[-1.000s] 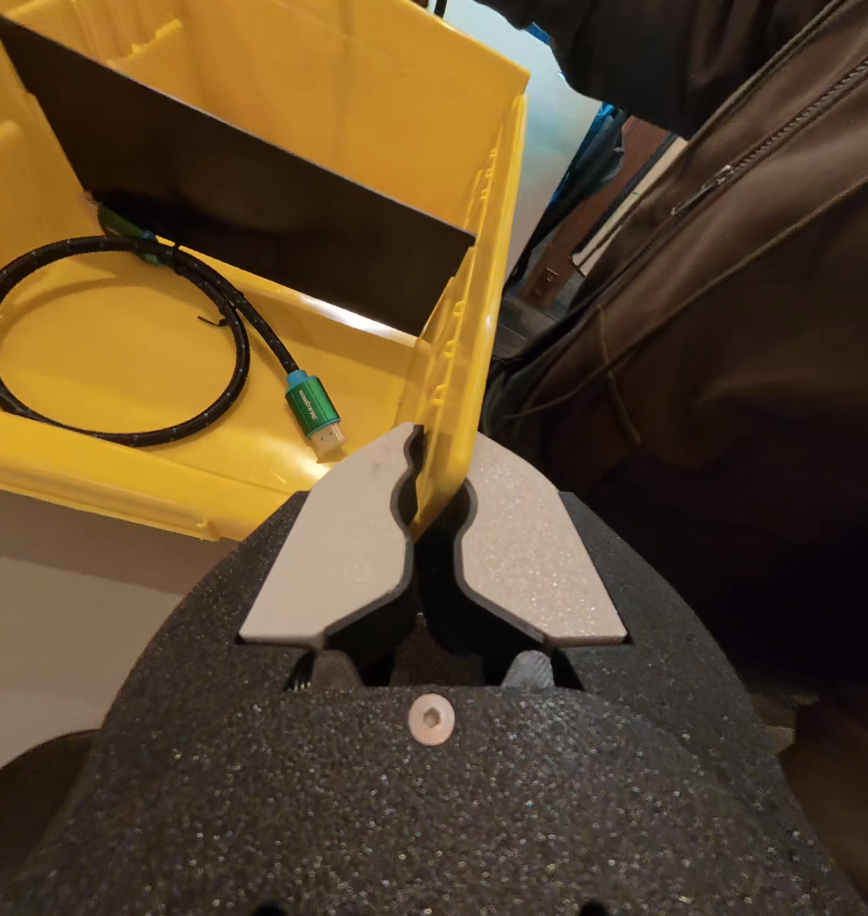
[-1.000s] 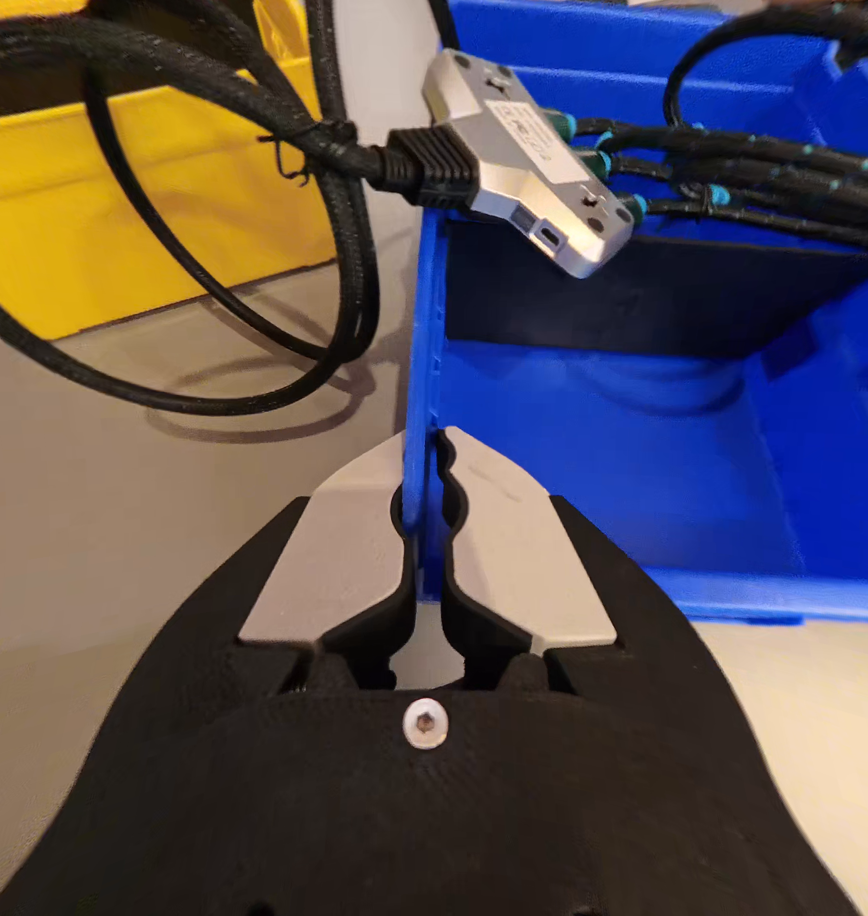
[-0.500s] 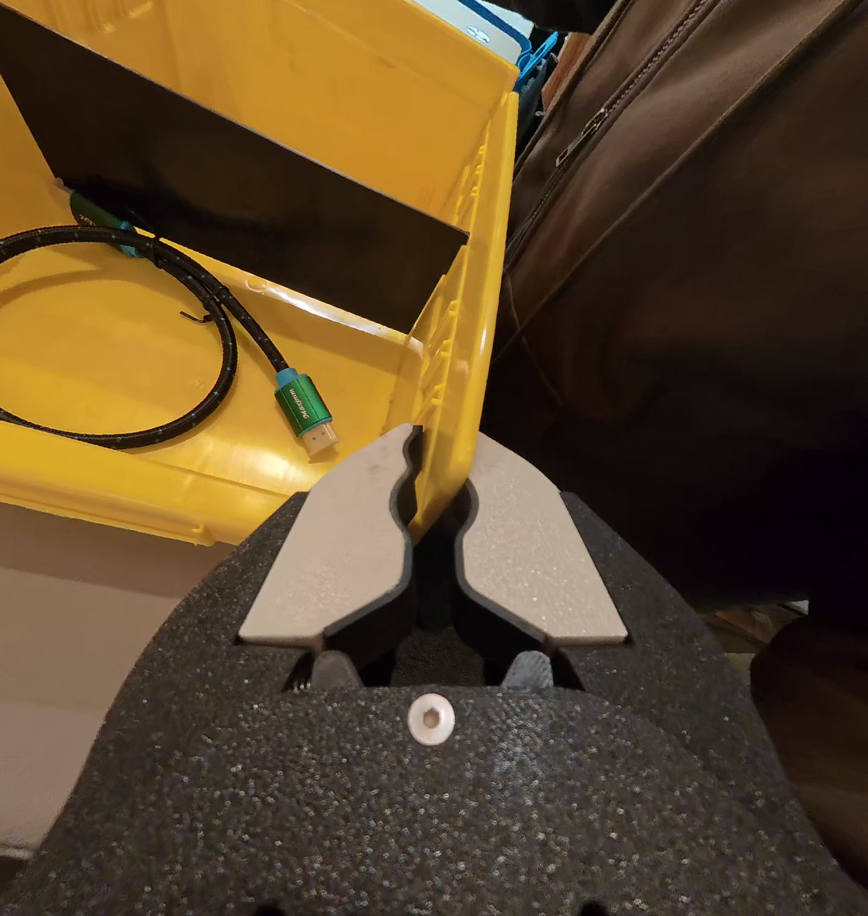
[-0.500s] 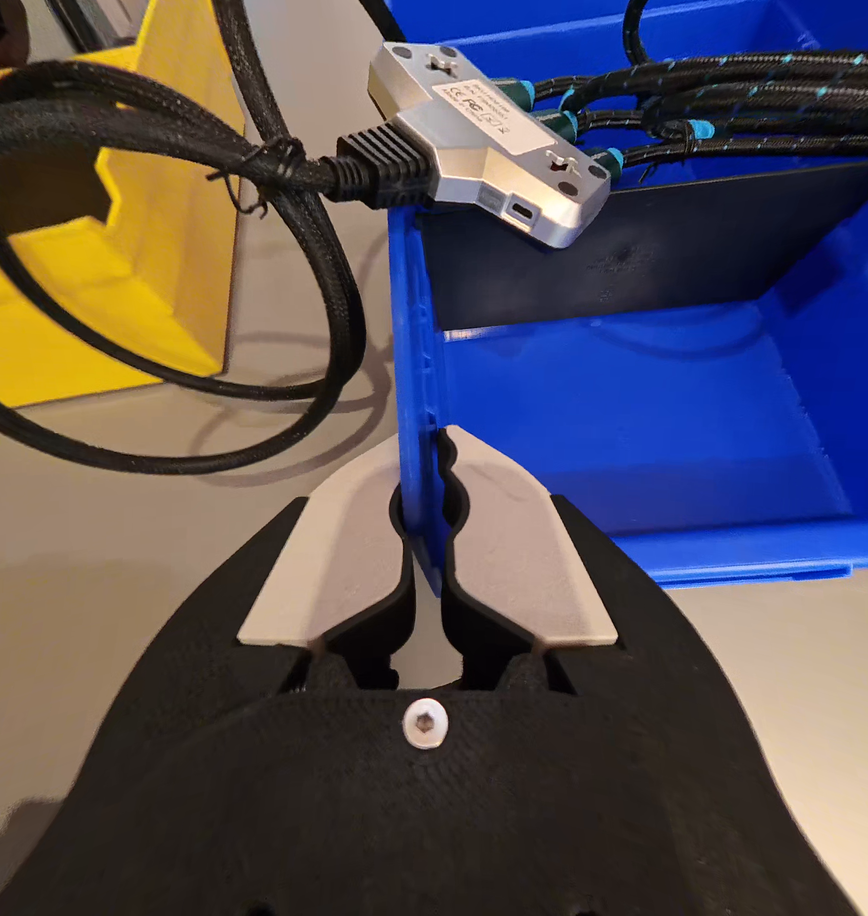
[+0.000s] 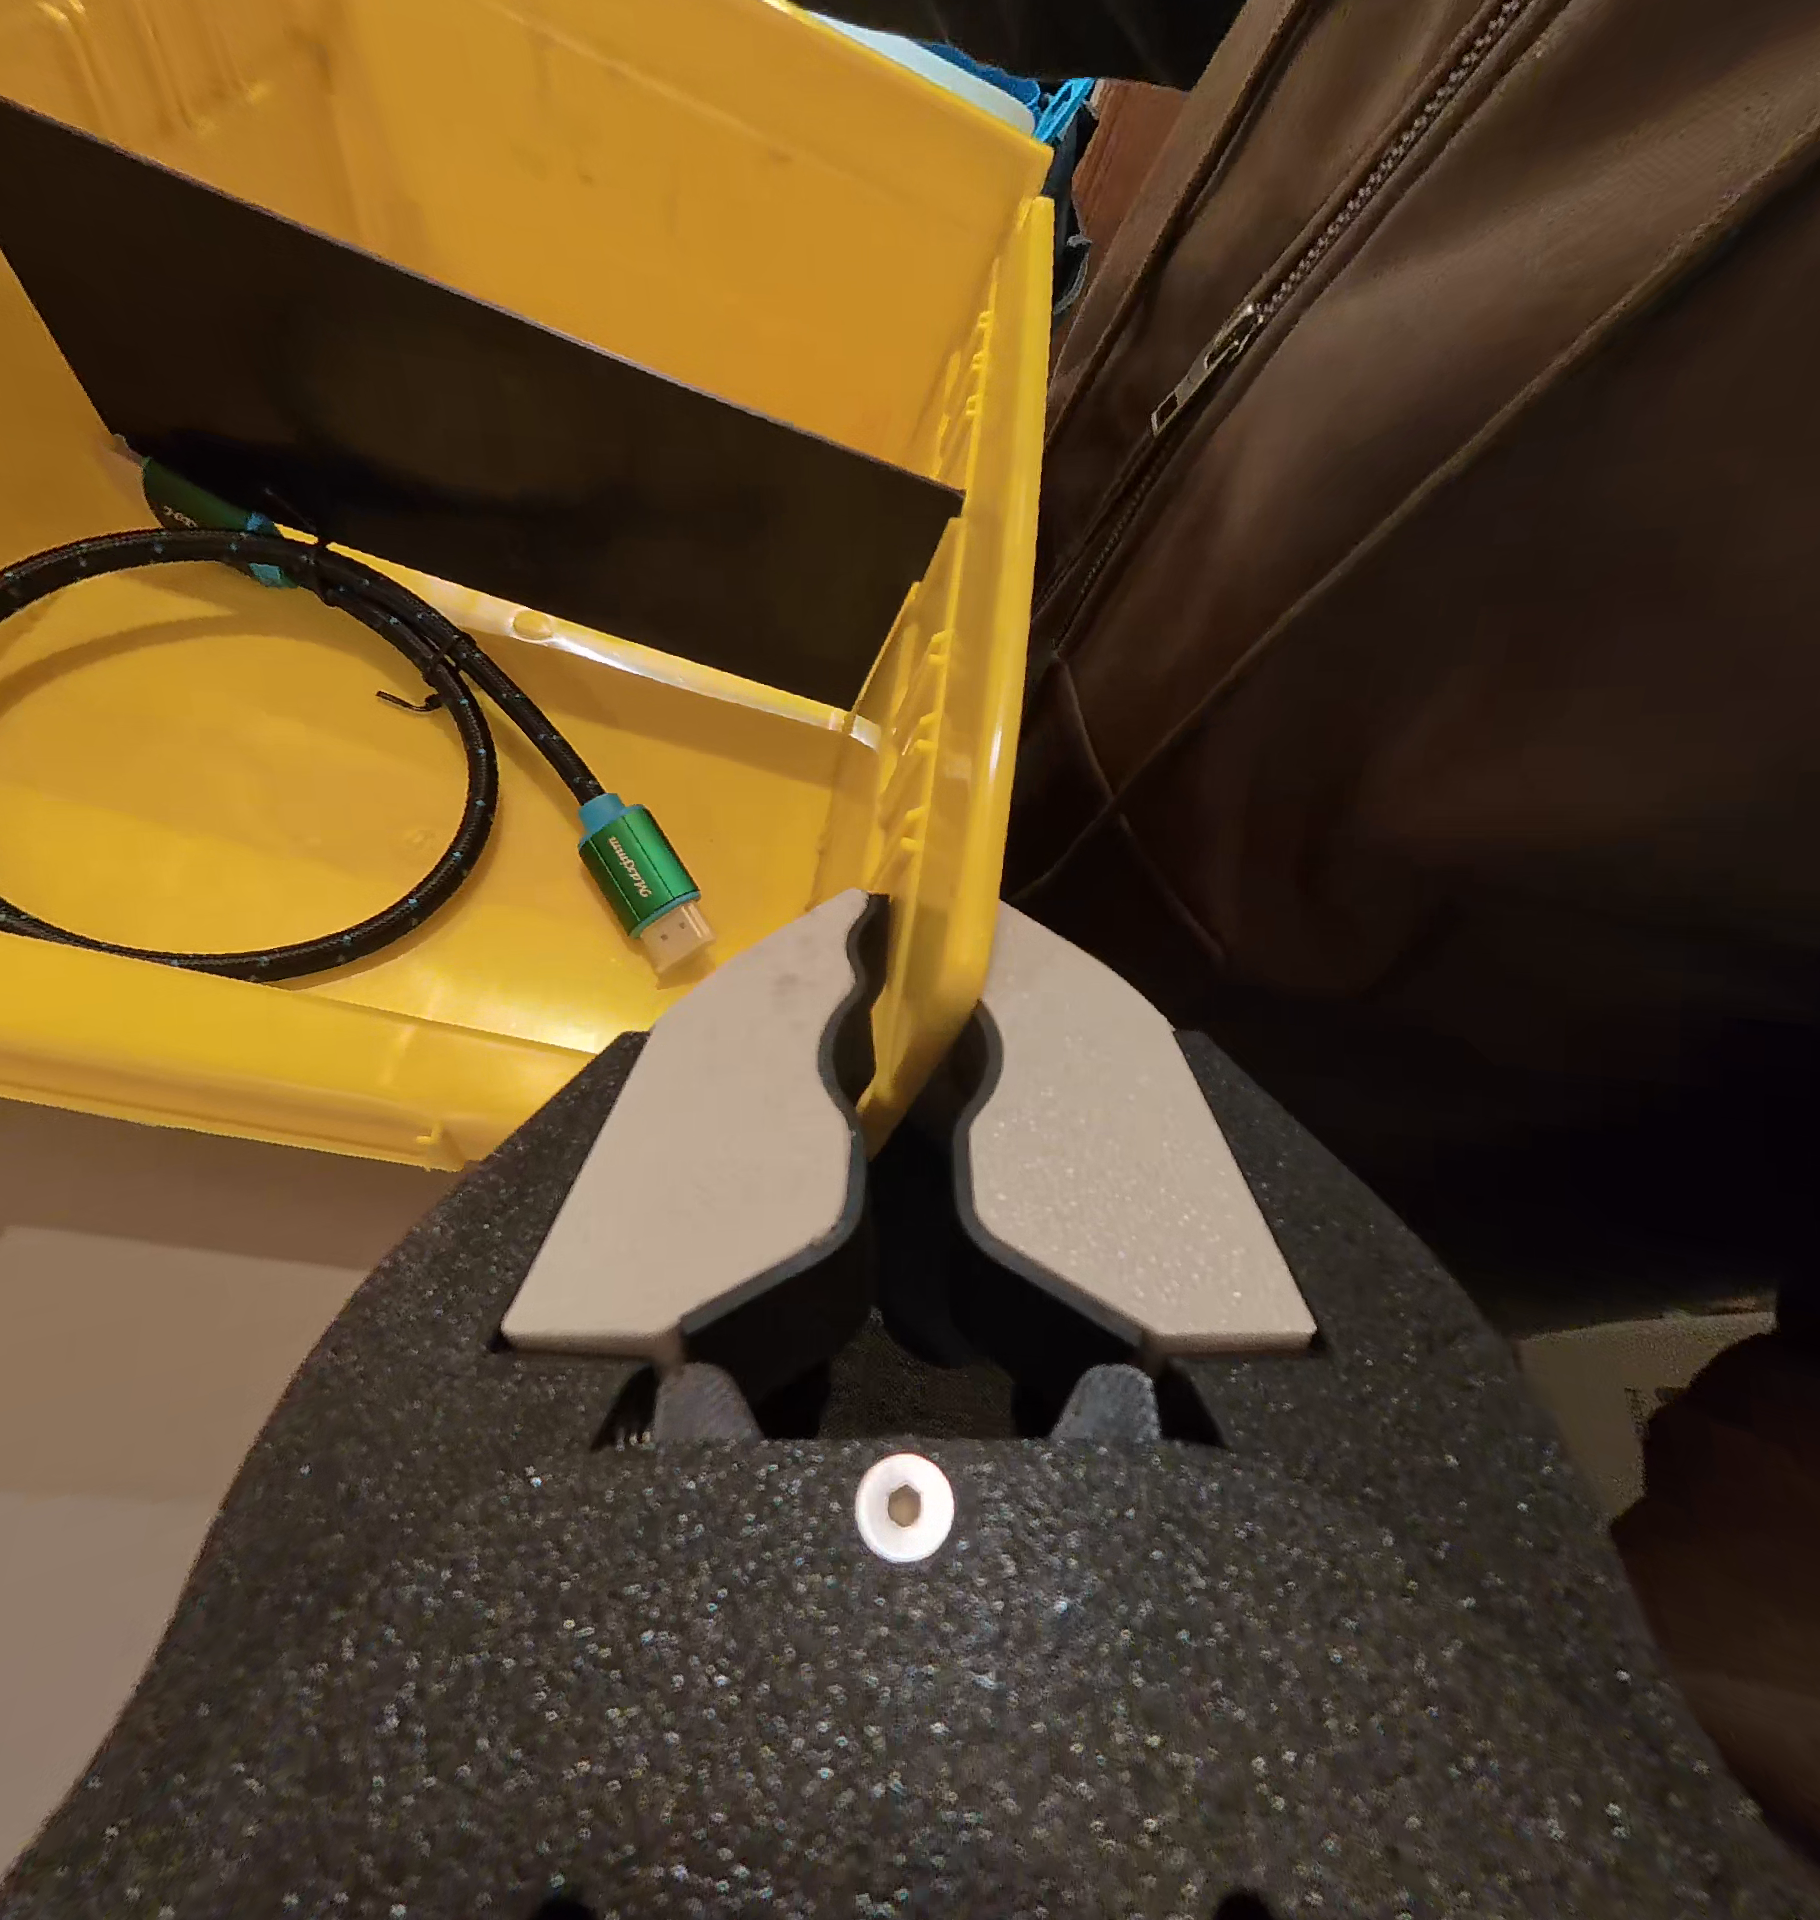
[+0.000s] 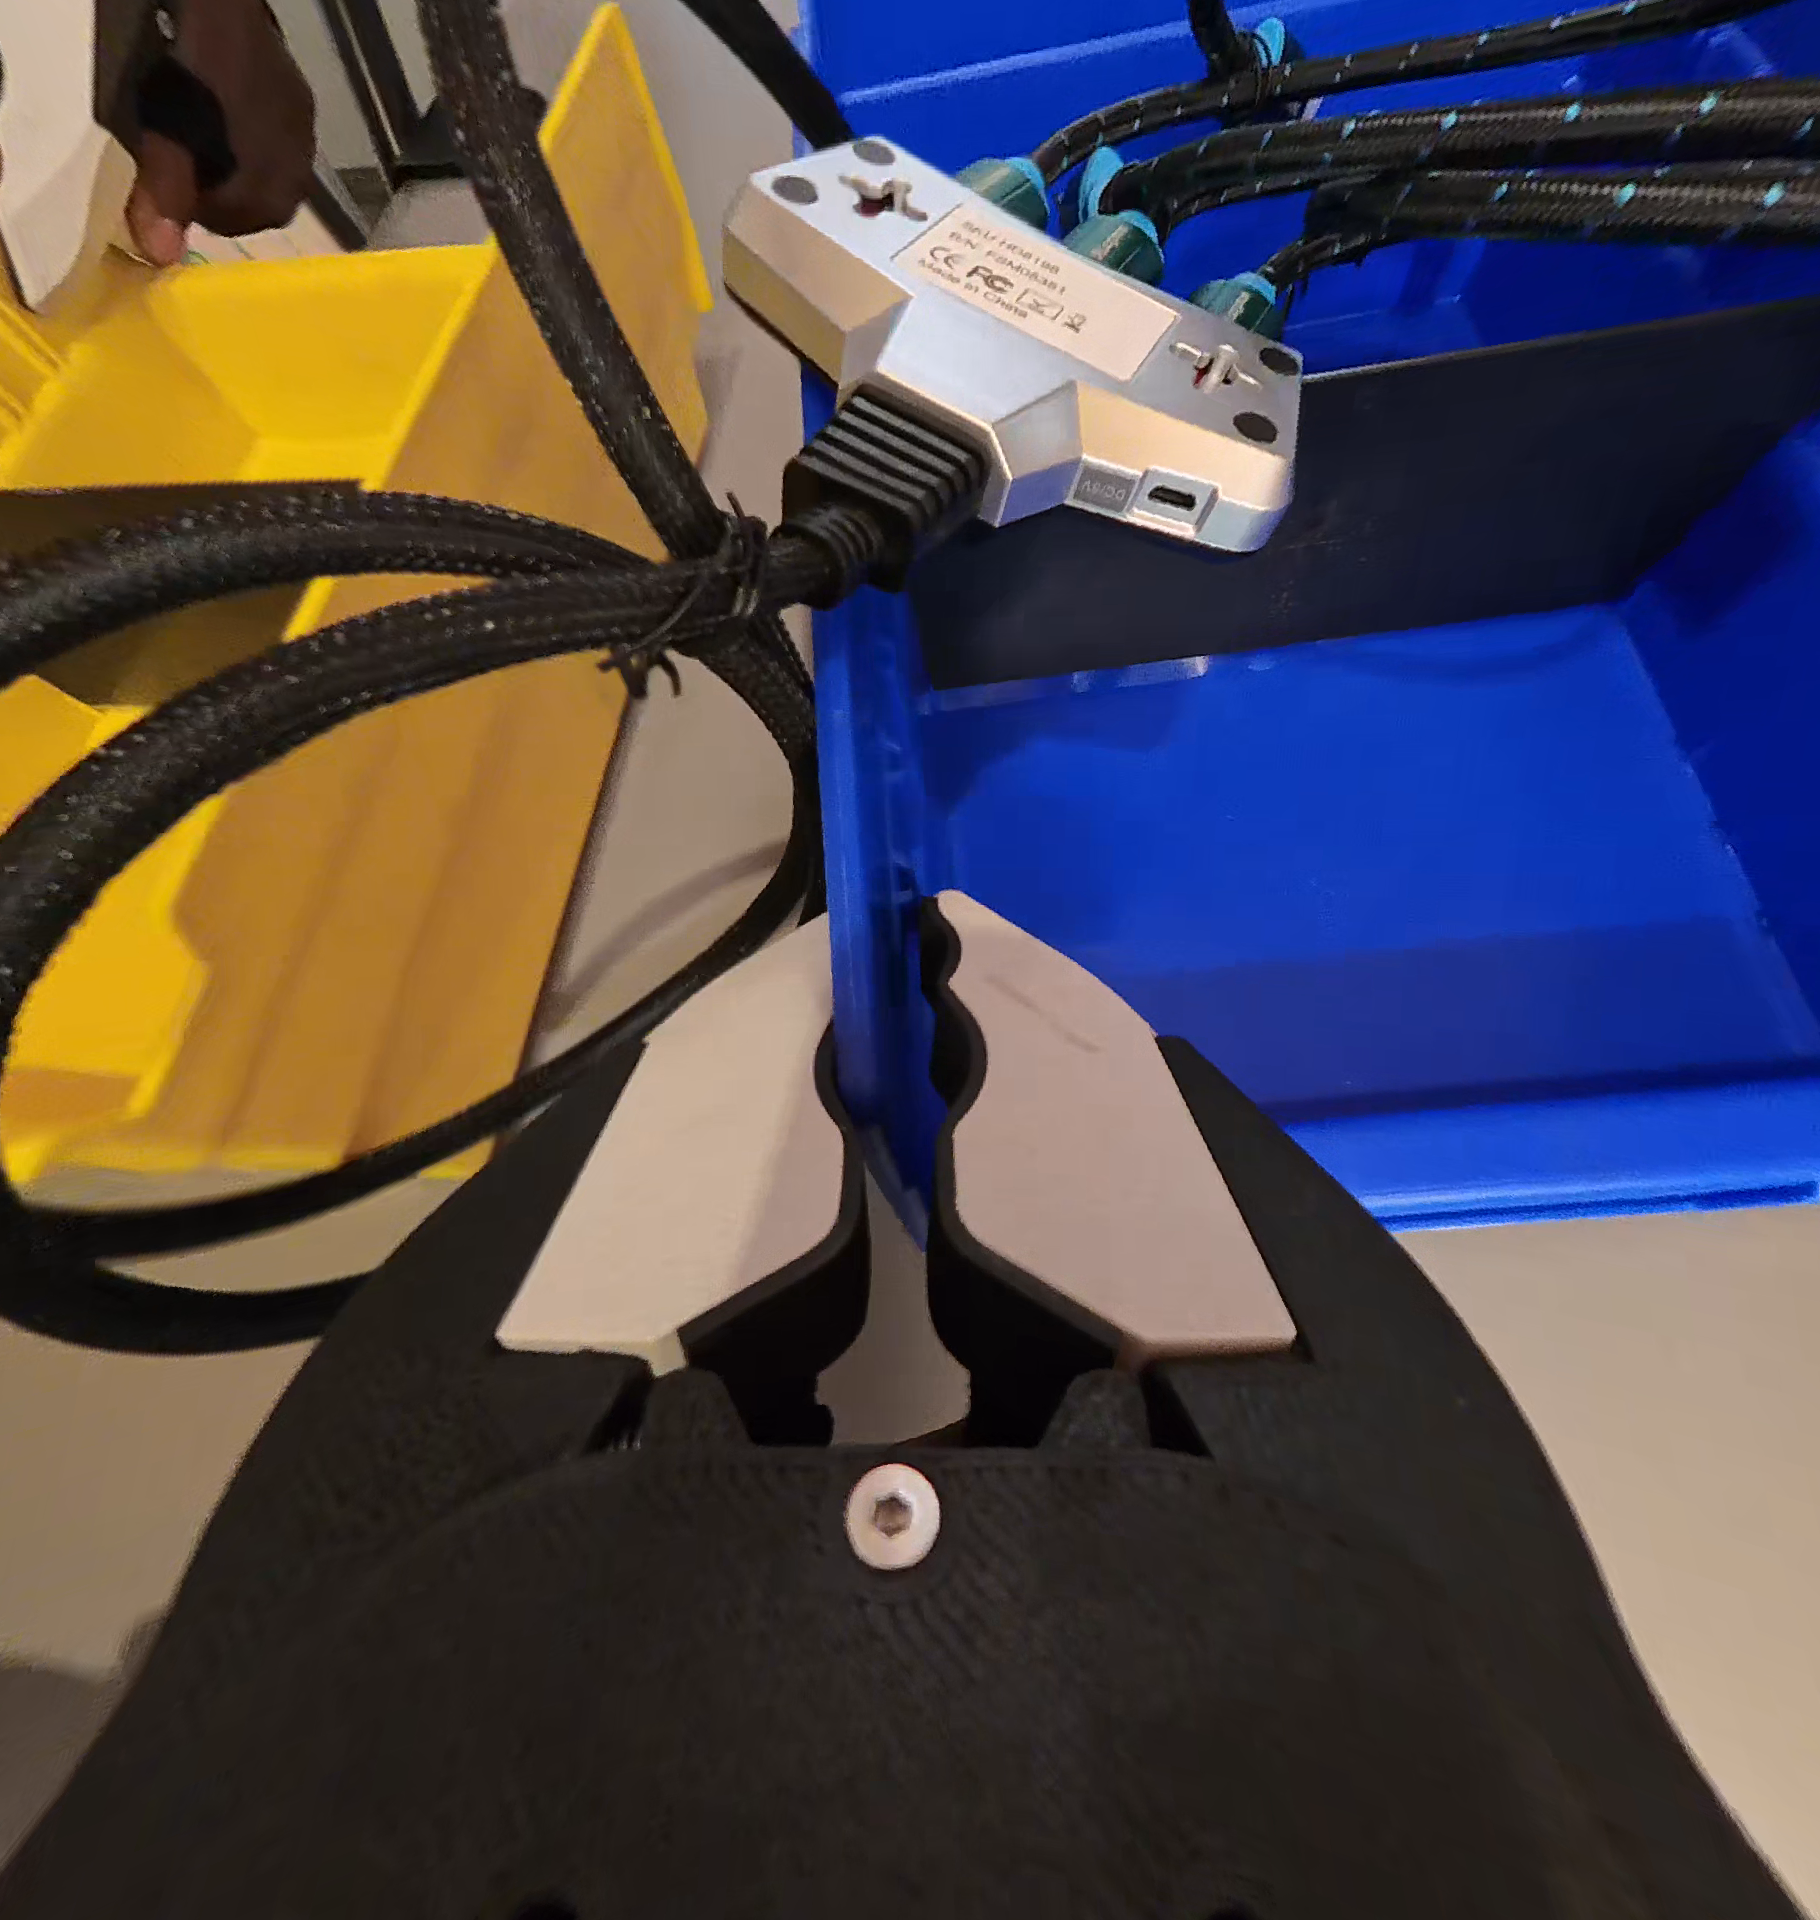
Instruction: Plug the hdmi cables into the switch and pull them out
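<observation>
**Two claws, two bins, each gripped by a side wall**

While a coiled braided cable with green plugs lies on the floor of the yellow bin, ahead and to the left of our left claw, that claw is clenched on the bin's right-hand side wall, one grey finger inside the wall and the other outside, both pressed to the plastic. A black divider crosses the bin farther ahead of the claw, and a brown jacket fills the space to its right.

Our right claw grasps the blue bin in the same manner, pinching its left-hand side wall between the two fingers. Just ahead of this claw, a silver adapter box rests across the bin's rim and its dark divider; braided leads with teal plugs run off it to the far right, and a thick black cable bundle loops out to the left over the grey table. Beyond that loop stands the yellow bin again, with a hand at its far corner.

We judge both holds firm, each bin gripped by one wall.
</observation>
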Available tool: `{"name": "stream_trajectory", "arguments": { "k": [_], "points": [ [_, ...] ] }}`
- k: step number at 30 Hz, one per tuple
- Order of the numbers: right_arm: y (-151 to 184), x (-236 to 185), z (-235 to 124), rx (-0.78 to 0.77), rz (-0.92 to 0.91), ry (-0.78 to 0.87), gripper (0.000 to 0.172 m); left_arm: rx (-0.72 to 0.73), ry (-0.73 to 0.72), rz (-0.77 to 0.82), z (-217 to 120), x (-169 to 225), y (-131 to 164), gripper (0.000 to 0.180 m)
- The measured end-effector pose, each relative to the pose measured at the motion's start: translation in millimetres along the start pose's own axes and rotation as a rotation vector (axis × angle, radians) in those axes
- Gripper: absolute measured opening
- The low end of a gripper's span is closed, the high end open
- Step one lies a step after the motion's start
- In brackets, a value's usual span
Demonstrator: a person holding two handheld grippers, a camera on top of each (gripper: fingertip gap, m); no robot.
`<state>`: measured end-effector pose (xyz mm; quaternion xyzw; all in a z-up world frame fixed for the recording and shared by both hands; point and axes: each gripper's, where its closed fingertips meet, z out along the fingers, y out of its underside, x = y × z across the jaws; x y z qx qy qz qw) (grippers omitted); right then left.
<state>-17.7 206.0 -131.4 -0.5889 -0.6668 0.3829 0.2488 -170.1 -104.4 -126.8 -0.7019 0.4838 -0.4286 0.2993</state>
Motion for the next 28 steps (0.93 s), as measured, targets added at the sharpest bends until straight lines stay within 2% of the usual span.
{"name": "stream_trajectory", "arguments": {
  "k": [1, 6, 10, 11, 15, 18, 21, 23, 24, 26, 28],
  "points": [
    [-2, -1, 3, -0.001, -0.003, -0.011, 0.007, 0.0, 0.001, 0.003, 3, -2, -2, 0.009],
    [-9, 0, 12, 0.011, 0.015, 0.0, 0.007, 0.0, -0.003, 0.014, 15, -10, -12, 0.01],
    [-8, 12, 9, 0.037, 0.097, 0.104, 0.015, 0.002, -0.009, -0.009, 17, -10, -13, 0.013],
    [-9, 18, 3, 0.054, 0.113, 0.155, 0.023, 0.005, -0.012, -0.027, 16, -10, -12, 0.014],
    [-21, 32, -39, 0.237, 0.22, 0.278, 0.04, 0.033, -0.017, -0.1, 11, -9, -15, 0.033],
    [-18, 44, -84, 0.348, 0.32, 0.4, 0.04, 0.062, -0.024, -0.122, 1, -11, -23, 0.044],
    [3, 46, -130, 0.355, 0.449, 0.581, 0.041, 0.172, -0.008, -0.114, -18, -11, -49, 0.046],
    [19, 25, -149, 0.29, 0.522, 0.672, 0.044, 0.222, -0.014, -0.083, -34, -12, -67, 0.046],
    [25, 5, -152, 0.253, 0.553, 0.683, 0.046, 0.232, -0.065, -0.078, -42, -20, -73, 0.046],
    [23, -46, -142, 0.231, 0.62, 0.636, 0.051, 0.242, -0.237, -0.134, -59, -56, -84, 0.052],
    [16, -99, -116, 0.243, 0.703, 0.542, 0.056, 0.266, -0.47, -0.288, -85, -114, -91, 0.059]
  ]
}}
